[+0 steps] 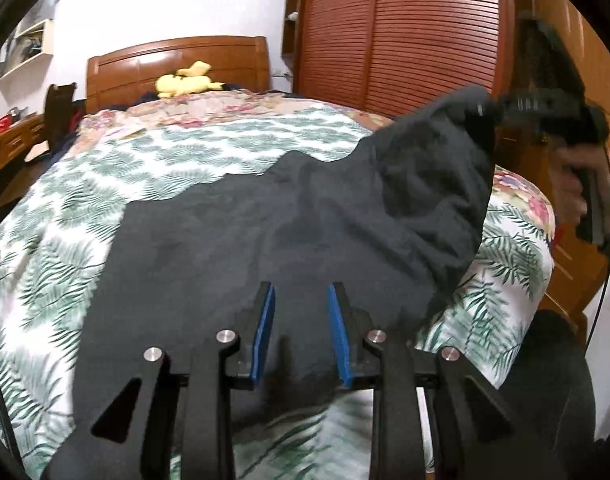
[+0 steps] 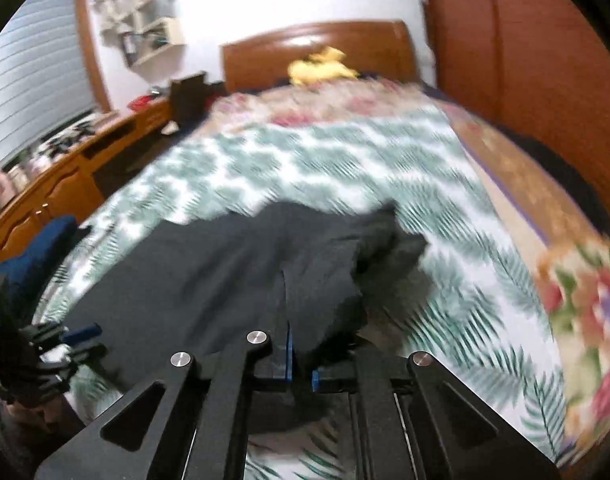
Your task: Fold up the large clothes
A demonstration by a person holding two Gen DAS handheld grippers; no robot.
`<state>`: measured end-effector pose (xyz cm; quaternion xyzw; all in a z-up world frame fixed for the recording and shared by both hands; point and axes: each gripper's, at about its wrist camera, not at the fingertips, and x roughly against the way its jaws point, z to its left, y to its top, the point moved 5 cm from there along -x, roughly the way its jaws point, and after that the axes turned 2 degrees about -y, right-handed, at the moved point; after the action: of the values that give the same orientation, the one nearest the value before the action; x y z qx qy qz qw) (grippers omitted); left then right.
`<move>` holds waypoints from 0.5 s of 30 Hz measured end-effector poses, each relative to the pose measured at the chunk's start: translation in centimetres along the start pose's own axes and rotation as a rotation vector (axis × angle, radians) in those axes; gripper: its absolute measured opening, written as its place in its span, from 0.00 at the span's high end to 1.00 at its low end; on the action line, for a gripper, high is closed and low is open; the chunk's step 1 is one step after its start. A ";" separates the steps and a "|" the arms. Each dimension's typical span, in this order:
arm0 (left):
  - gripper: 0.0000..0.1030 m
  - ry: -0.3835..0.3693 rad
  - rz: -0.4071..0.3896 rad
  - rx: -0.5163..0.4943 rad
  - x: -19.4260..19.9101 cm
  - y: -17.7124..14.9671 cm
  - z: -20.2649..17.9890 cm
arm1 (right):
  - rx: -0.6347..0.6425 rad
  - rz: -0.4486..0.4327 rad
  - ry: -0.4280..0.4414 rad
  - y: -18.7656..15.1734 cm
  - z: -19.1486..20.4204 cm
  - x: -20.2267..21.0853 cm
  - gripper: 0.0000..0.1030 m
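A large dark grey garment (image 1: 265, 232) lies spread on the bed's leaf-print cover (image 1: 209, 148). My left gripper (image 1: 301, 296) hovers open just above the garment's near part, blue pads apart, nothing between them. My right gripper (image 1: 481, 110) is shut on the garment's right end and holds it lifted above the bed. In the right wrist view the garment (image 2: 209, 272) runs up between the nearly closed blue pads of my right gripper (image 2: 301, 344), hiding the right finger. My left gripper (image 2: 81, 340) shows at the left edge there.
A wooden headboard (image 1: 177, 60) with a yellow plush toy (image 1: 185, 82) is at the far end. A wooden wardrobe (image 1: 405, 32) stands on the right, a wooden desk (image 2: 65, 168) on the left. A floral quilt (image 2: 585, 300) lies along the bed's right edge.
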<state>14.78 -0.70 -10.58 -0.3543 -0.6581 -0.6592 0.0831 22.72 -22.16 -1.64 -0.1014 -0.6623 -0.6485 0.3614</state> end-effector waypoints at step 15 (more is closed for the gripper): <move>0.75 0.169 -0.050 0.138 6.6 -3.2 10.1 | 0.226 0.059 0.354 1.0 24.6 -8.0 0.97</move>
<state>11.70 11.36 -10.61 -0.2745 -0.7012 -0.6416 0.1458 20.54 3.53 -3.21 0.0358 -0.6537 -0.5670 0.4999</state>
